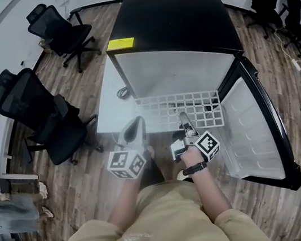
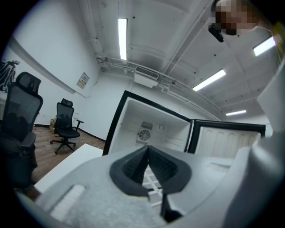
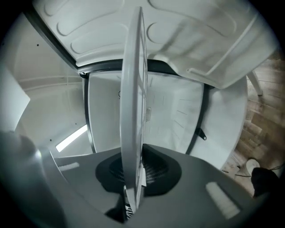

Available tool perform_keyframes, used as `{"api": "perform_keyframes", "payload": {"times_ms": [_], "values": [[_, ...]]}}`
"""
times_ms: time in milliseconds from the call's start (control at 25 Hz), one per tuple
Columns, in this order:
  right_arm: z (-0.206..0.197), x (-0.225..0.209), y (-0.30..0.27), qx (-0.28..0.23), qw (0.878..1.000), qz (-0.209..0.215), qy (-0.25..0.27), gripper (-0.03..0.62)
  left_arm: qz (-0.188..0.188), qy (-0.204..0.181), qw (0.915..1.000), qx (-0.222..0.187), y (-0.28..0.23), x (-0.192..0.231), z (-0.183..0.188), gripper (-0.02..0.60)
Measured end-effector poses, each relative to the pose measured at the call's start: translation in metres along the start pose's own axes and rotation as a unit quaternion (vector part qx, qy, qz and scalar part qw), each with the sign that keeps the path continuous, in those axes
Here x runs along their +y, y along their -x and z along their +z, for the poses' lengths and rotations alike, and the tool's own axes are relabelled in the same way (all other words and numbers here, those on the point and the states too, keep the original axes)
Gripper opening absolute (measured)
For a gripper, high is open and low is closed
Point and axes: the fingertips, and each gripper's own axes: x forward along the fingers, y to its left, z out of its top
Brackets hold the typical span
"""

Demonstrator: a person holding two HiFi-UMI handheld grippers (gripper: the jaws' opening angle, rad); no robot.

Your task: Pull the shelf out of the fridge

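The wire shelf (image 1: 181,109) sits level and juts partway out of the open fridge (image 1: 172,23). Its near edge is clear of the cabinet mouth and its far part lies inside. The right hand-held gripper (image 1: 185,127) pinches the shelf's near rim right of its middle. In the right gripper view the rim runs edge-on between the dark pads, which are clamped on it (image 3: 133,178).

The left hand-held gripper (image 1: 135,129) hovers just near of the shelf's left corner. Its jaw tips are pressed together on nothing (image 2: 148,153).

The step in hand looks like the draw itself, roughly midway. To do it well, the pull should run straight toward the person, keeping the shelf flat so it does not bind on the side rails. With a single grip off to the right the shelf could skew, so support from the left hand-held gripper under the left edge would likely help.

The shelf is a white grid of thin bars in rectangular cells, rigid and light-looking, and bare.

The white-lined door (image 1: 252,128) stands open on the right. Black office chairs (image 1: 62,31) stand on the wood floor (image 1: 70,189) to the left.
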Motion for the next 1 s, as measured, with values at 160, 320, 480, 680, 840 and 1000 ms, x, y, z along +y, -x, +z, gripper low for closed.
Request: {"api": "perform_keyframes", "payload": {"times_ms": [160,320,480,680,840,1000], "values": [[-0.015,0.0,0.023,0.039,0.996,0.0,0.075,0.031,-0.003,-0.007,0.9999,0.007,0.002,-0.007,-0.009,0.002],[-0.018,0.026,0.035,0.056,0.982,0.012,0.181,0.031,-0.006,-0.033,0.9993,0.014,0.002,-0.015,-0.012,0.002],[-0.014,0.06,0.039,0.05,0.946,0.037,0.319,0.031,-0.012,-0.036,0.9991,0.02,0.001,-0.019,-0.015,0.002],[0.0,0.091,0.048,0.017,0.875,0.049,0.482,0.031,-0.011,-0.051,0.9984,0.023,0.002,-0.026,-0.019,0.002],[0.01,0.108,0.053,-0.001,0.826,0.033,0.563,0.031,-0.007,-0.077,0.9969,0.017,0.003,-0.032,-0.017,0.002],[0.012,0.118,0.058,0.0,0.788,0.015,0.615,0.031,0.0,-0.103,0.9946,0.008,0.004,-0.035,-0.011,0.002]]}}
